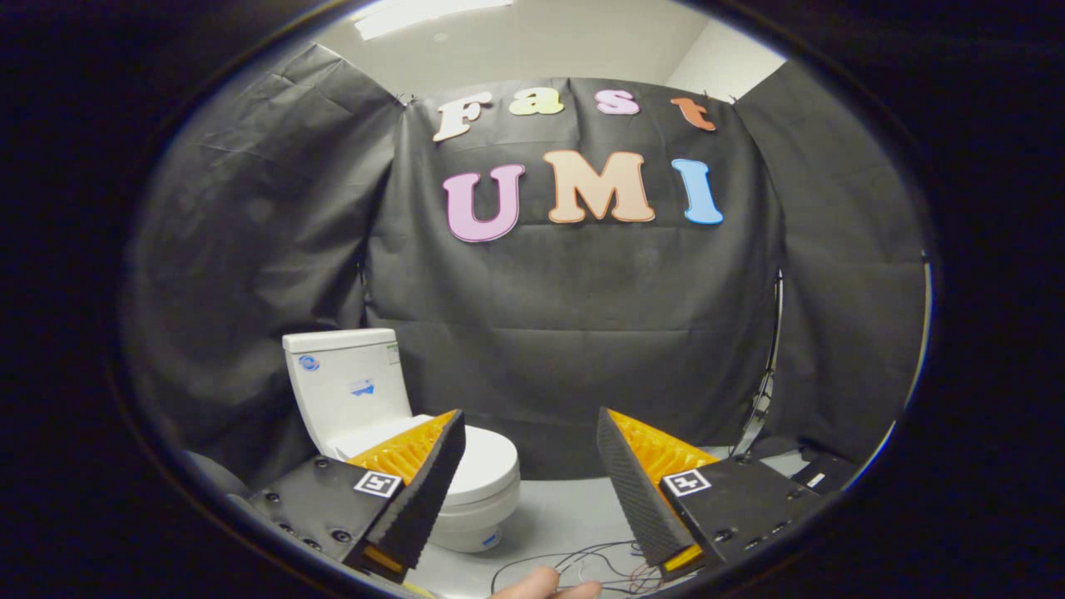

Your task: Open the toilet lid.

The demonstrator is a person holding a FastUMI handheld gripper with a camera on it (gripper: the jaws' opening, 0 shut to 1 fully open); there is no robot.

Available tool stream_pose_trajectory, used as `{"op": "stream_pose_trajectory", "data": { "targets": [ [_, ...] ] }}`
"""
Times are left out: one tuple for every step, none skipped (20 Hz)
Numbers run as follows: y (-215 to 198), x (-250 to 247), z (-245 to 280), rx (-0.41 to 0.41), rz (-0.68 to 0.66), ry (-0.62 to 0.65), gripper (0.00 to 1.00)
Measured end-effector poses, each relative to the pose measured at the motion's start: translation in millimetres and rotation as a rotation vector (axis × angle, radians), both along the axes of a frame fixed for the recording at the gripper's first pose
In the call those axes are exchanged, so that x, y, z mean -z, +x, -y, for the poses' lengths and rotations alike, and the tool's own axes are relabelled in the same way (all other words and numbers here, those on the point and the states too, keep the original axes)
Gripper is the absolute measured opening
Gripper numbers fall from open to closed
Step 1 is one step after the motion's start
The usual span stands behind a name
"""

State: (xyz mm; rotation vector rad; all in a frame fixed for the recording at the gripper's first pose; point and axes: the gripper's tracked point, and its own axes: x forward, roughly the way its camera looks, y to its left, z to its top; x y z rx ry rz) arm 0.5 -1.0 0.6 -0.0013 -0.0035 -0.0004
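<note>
Gripper view: gripper (529,433) fingers spread wide, holding nothing. Toilet (399,433) stands against the booth wall (582,333), beyond and left of the fingers, partly behind the left finger. Its lid (487,457) lies flat and closed on the bowl, tank (345,378) behind it. Loose wires (574,561) on the floor beside the toilet, nearer the camera. Judgement: approach leftward, drop low, catch the lid's front lip from below, then lift toward the tank.

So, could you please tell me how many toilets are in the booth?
1. The toilet stands on the floor against the black cloth wall, lid down, beyond and partly behind one of the open gripper fingers.
</note>
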Motion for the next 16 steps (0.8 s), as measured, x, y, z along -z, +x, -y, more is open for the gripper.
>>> {"op": "stream_pose_trajectory", "data": {
  "targets": [
    [0.0, 0.2, -0.8, 0.0, 0.002, -0.002, 0.98],
    [0.6, 0.0, -0.4, 0.0, 0.0, 0.0, 0.98],
    [-0.1, 0.1, -0.4, -0.001, 0.002, -0.001, 0.98],
    [-0.8, -0.5, -0.4, -0.001, 0.001, -0.001, 0.98],
    [0.2, 0.1, -0.5, -0.001, 0.001, -0.001, 0.98],
    [0.0, 0.0, -0.5, -0.001, 0.001, -0.001, 0.98],
    [-0.1, 0.0, -0.4, 0.0, 0.001, -0.001, 0.98],
    [0.0, 0.1, -0.5, 0.0, 0.001, -0.001, 0.98],
    [-0.3, 0.5, -0.4, 0.001, 0.0, -0.001, 0.98],
    [0.2, 0.3, -0.2, 0.002, 0.001, -0.001, 0.98],
    [-1.1, 0.1, -0.5, 0.002, 0.0, -0.002, 0.98],
    [-0.8, -0.5, 0.0, 0.002, 0.001, -0.001, 0.98],
    [0.5, 0.4, -0.6, 0.001, 0.0, -0.001, 0.98],
    [0.4, 0.1, -0.3, 0.001, -0.001, -0.002, 0.98],
    [0.4, 0.7, -0.1, 0.002, -0.001, -0.001, 0.98],
    [0.5, 0.8, -0.2, 0.003, -0.004, 0.0, 0.98]
  ]
}}
